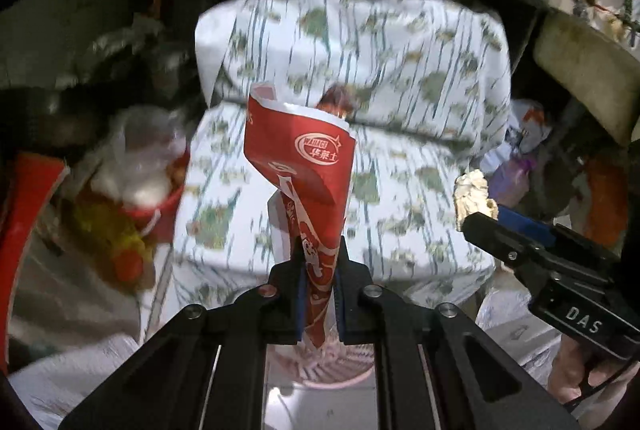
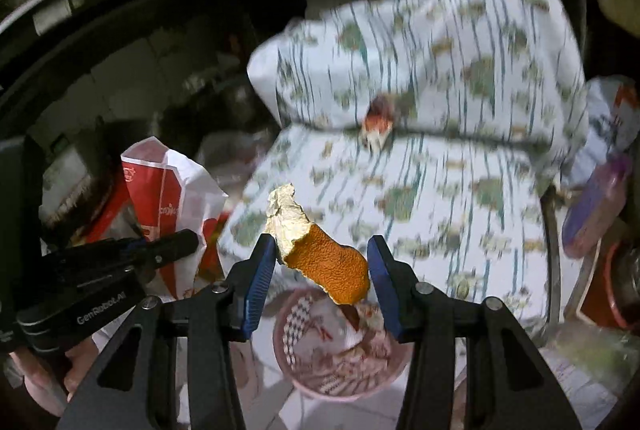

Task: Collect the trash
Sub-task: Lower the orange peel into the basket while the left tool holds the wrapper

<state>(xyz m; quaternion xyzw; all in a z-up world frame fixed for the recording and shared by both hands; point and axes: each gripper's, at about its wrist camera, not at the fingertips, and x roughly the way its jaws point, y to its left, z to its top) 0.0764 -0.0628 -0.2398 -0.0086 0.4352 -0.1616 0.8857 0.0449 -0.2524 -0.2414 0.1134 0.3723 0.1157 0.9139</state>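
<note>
Red paper wrapper sits clenched in the left gripper, while orange peel spans the right gripper's parted fingers above a pink basket.

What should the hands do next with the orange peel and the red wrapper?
Probably let go of the orange peel first. The right hand-held gripper holds it just above the pink basket, so it should drop in when the gripper opens. The left hand-held gripper, pinching the red wrapper, could follow.
</note>
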